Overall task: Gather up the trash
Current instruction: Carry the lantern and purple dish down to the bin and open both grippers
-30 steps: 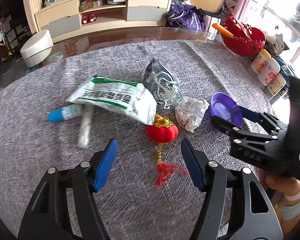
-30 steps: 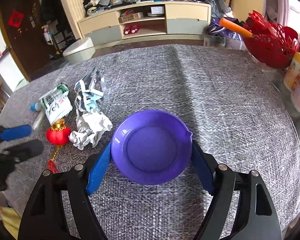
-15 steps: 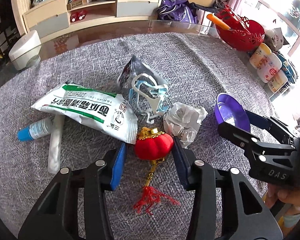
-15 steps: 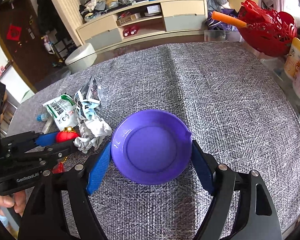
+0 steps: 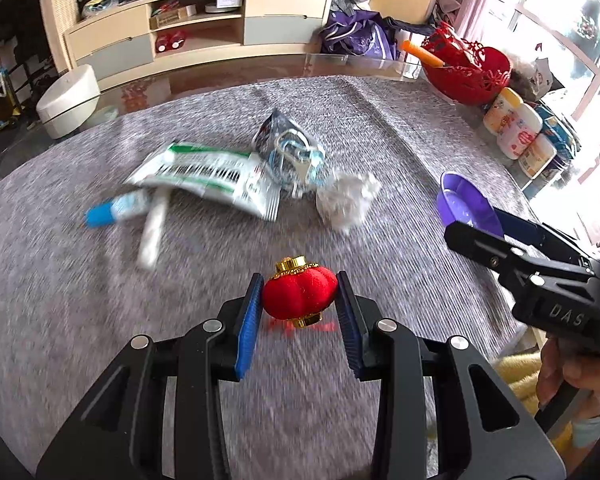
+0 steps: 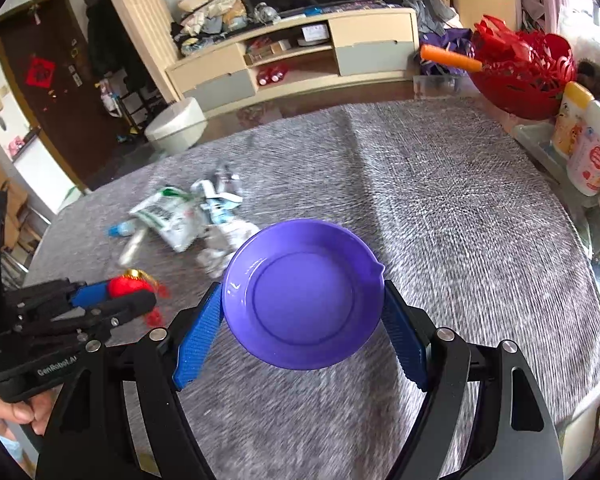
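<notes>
My left gripper (image 5: 300, 300) clamps the red lantern (image 5: 300, 295) between its blue pads. My right gripper (image 6: 302, 320) grips the purple dish (image 6: 303, 294), with the crumpled paper (image 5: 346, 202) lying apart.

"DAS" is printed in pale letters on the black body of the right gripper (image 5: 476, 216), seen from left cam. "GenRobot.AI" stands on the left gripper (image 6: 112, 300) body, right cam. Print on the packet (image 5: 208, 178) is too blurred to read.

Bright daylight floods from the blown-out window (image 5: 580, 20); tabletop litter smeared by motion blur; fisheye-bent, dark-vignetted edges
</notes>
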A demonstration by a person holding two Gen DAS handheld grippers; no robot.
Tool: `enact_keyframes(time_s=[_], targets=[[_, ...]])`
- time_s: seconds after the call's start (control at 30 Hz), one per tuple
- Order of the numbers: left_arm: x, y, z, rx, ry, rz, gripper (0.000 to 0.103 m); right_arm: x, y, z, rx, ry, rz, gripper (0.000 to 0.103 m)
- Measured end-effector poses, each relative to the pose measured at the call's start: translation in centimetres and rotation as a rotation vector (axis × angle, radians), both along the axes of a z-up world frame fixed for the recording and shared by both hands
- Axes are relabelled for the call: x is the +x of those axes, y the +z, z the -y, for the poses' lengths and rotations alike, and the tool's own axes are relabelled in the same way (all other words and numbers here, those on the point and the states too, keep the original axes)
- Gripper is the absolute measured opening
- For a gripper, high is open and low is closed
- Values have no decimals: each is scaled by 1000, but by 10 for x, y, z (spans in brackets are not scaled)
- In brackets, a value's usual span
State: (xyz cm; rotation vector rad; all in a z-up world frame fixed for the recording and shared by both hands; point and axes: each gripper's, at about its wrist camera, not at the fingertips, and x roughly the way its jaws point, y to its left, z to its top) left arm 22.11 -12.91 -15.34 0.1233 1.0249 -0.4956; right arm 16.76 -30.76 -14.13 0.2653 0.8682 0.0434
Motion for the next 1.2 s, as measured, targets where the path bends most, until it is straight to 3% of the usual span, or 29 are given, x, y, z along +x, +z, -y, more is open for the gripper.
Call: enact_keyframes(time_s=[0.43,0.63,0.77,1.2], targets=[[-117,39,-48,-14,48,67,34,-89,35,-37,-21,60,42,78],[-166,41,-65,-24,63,78,34,-125,35,-52,-20,93,28,78],[-192,28,-72,-17,60,61,34,-140,19,-58,-8,111,-18,78],[-230,-58,-79,27,38,-99,34,-162,-66,-82,24,151,-223,78]])
